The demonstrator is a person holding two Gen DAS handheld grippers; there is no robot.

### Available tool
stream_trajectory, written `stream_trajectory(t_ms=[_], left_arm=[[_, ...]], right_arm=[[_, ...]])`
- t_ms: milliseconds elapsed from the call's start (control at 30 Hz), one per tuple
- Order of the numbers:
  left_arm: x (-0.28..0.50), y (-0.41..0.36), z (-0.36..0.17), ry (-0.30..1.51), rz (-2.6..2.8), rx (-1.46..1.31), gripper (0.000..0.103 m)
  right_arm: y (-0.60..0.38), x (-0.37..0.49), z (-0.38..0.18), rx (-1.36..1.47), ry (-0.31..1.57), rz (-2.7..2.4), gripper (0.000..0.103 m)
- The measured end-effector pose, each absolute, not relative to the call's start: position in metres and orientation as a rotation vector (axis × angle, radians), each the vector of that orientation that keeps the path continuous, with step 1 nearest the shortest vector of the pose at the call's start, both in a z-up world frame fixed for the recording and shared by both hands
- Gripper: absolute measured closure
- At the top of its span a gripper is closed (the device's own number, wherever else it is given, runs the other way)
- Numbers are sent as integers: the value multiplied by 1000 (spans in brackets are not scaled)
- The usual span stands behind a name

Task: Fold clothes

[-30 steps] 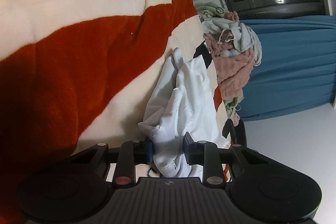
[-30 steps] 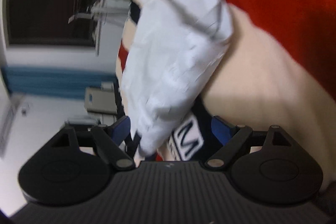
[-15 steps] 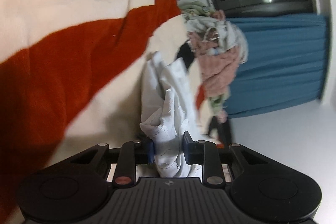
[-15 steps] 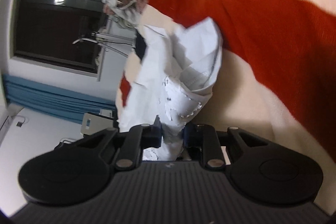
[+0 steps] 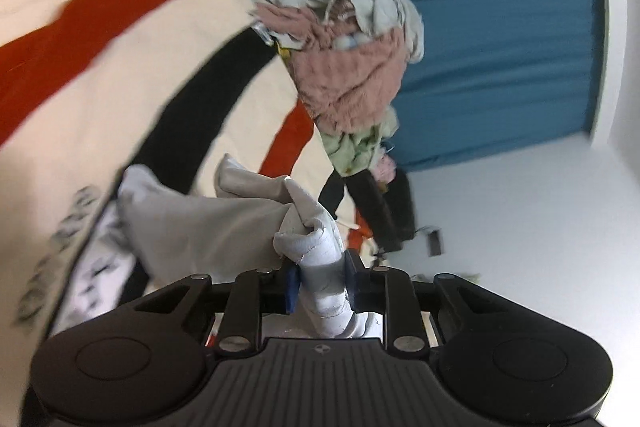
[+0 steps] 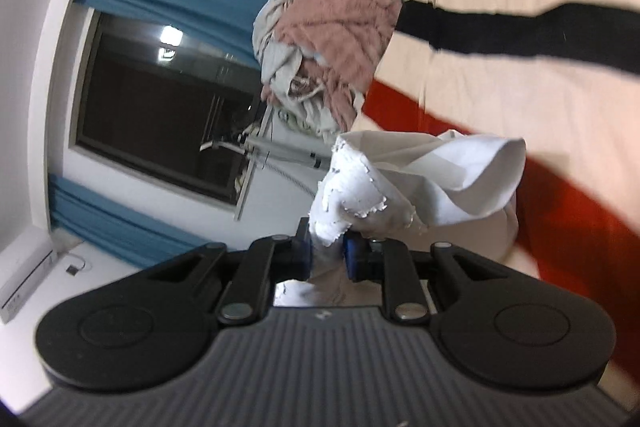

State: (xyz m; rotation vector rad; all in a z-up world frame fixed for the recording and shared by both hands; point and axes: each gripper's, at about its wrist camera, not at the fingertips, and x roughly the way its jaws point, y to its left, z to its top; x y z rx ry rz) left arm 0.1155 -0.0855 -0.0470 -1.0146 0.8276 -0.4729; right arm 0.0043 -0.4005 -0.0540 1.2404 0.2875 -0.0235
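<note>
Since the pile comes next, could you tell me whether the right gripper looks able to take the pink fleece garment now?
Probably not: the right gripper is shut on the white garment, so its jaws are occupied, though nothing blocks the pink fleece garment.

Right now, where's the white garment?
The white garment is pinched by both grippers, low centre in each wrist view, bunched over the striped blanket, nearer than the clothes pile.

Your right gripper [image 6: 327, 253] pinches a bunched fold of the white garment [image 6: 440, 171] between its blue pads [image 6: 352, 255]. It hangs over the striped blanket [image 6: 520, 95]. A pile of clothes [image 6: 332, 39] lies beyond.
</note>
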Motion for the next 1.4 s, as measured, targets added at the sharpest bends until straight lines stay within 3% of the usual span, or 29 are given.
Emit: stream_trajectory(t_ms=[233, 367, 533, 667, 767, 867, 1067, 1333, 1367, 1400], left_arm=[[245, -204, -12, 837, -530, -890, 81], [296, -260, 7, 724, -642, -846, 81], [330, -313, -35, 658, -666, -656, 81], [325, -318, -131, 824, -599, -479, 81], [306, -308, -175, 872, -587, -372, 79], [295, -299, -176, 851, -602, -356, 77], [250, -298, -121, 817, -587, -201, 77], [169, -269, 7, 631, -610, -86, 45], [156, -262, 22, 606, -613, -79, 38], [141, -256, 35, 585, -610, -71, 24]], right_arm=[[-501, 84, -23, 1158, 319, -74, 84], [-550, 127, 11, 1041, 240, -65, 84], [-577, 162, -6, 885, 166, -115, 83], [-579, 174, -95, 917, 376, -198, 83], [-566, 168, -160, 953, 560, -238, 83], [-552, 152, -182, 966, 610, -256, 83], [-528, 124, -138, 881, 680, -305, 82], [-481, 70, -11, 700, 530, -258, 82], [-475, 60, 1, 675, 514, -251, 82], [-468, 51, 13, 646, 497, -245, 82]])
